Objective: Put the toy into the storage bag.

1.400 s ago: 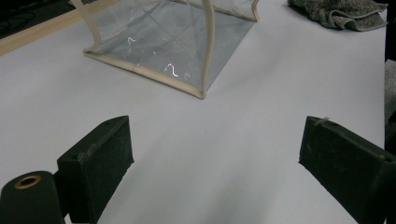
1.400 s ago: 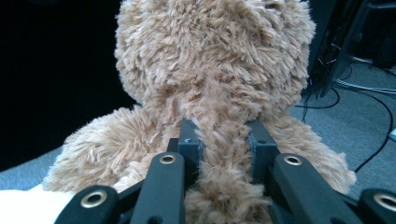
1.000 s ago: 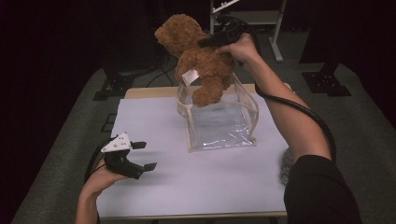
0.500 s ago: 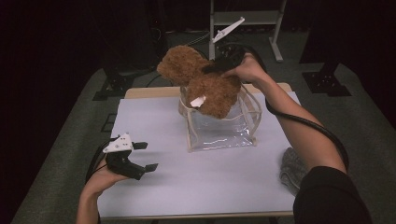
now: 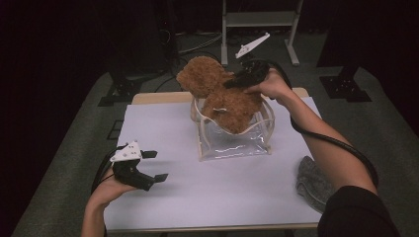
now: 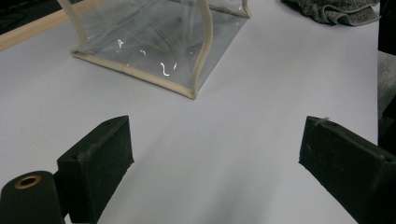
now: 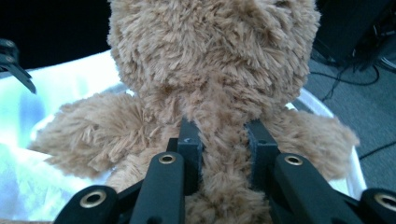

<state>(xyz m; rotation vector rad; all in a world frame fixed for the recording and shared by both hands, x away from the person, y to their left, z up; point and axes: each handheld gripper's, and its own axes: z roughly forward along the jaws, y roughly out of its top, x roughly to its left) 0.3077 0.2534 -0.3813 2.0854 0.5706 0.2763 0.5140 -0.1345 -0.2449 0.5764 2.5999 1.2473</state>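
Table (image 5: 207, 207): white top under both grippers; its bare surface spreads out ahead of the left gripper's jaws.
Clear bag (image 5: 234, 138): see-through pouch with cream piping, standing open-mouthed directly beneath the right gripper and well ahead of the left one, off to that gripper's right in the high view.
Teddy bear (image 5: 222, 96): brown plush, hanging from the right gripper; its lower body sits at the bag's mouth, its head leans over the rim on the side away from that gripper.
Grey cloth (image 5: 314, 182): crumpled at the table's edge, near the right forearm, well clear of both grippers.
Right gripper (image 7: 223, 140): jaws pinched into the bear's fur at the neck, below the head; fur bulges between the pads.
Left gripper (image 5: 150, 165): jaws spread wide with nothing between them, resting low over the table, apart from the bag.
Done: bear is lifted, gripped and brought over the opening; its bottom looks partly entered.
Left: by my judgement, lower the bear fully inside, tuck the head under the rim, then release. The bag stands unsteadied, so it may tip or collapse.
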